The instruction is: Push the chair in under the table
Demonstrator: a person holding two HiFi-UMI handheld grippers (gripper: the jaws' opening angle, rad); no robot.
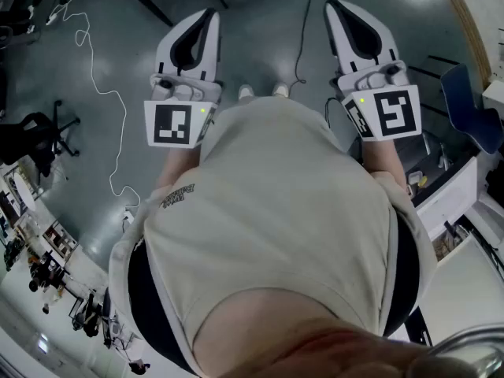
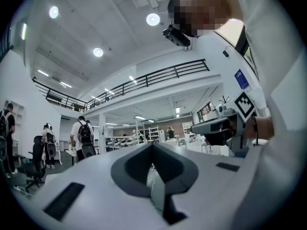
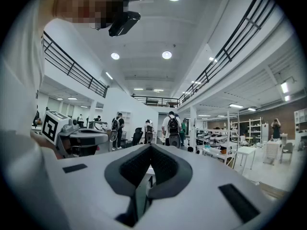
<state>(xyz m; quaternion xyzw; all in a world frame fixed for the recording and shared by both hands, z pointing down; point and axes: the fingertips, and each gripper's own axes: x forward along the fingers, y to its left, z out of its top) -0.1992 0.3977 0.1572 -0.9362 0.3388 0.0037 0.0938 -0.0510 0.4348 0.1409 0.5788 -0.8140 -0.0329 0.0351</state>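
- Grey floor [image 1: 260, 46] fills the head view ahead of the person's beige shirt [image 1: 291, 203]; the left gripper [image 1: 206, 14] and the right gripper [image 1: 335, 6] jut forward from the shirt side by side, each with its jaws closed on nothing
- A black office chair [image 1: 31, 132] stands well off to the left of the shirt and a blue chair [image 1: 472, 109] off to its right; I cannot tell which one the task means, and neither gripper touches either
- Left gripper view: the left gripper [image 2: 152, 145] has its jaws together with only open hall beyond them; the black office chair sits far to the left of the shirt, well apart from the tips
- Right gripper view: the right gripper [image 3: 151, 147] is likewise pressed shut and empty; a white table [image 3: 249, 152] stands away to the right of the shirt, with people with backpacks [image 3: 172, 126] ahead
- By my judgement the push has not begun: reaching the chair, setting the grippers against it and sliding it under the table are all left to do
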